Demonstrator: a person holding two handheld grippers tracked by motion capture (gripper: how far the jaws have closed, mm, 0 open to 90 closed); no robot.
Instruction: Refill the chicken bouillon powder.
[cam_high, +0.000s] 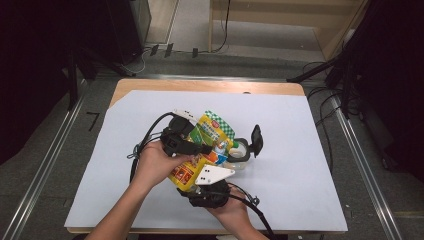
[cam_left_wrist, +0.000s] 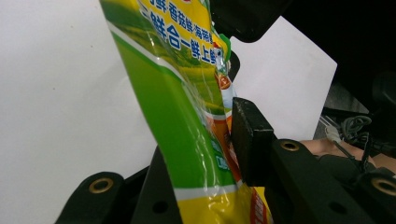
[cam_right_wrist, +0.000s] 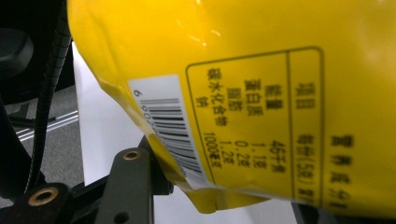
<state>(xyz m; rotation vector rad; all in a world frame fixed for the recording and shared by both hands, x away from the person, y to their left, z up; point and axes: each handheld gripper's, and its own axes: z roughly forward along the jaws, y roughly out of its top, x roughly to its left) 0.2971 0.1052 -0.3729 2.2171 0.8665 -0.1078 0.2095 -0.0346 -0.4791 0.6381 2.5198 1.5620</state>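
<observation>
Two tools, left tool and right tool, grip one pouch.

The yellow pouch I held carried a barcode label beginning "6 90" and a boxed nutrition table in Chinese, with figures "46", "1.1", "0.2", "1.2" and "1000" legible. Its green front bore blue Chinese characters, "鲜" and "合" among them.
</observation>
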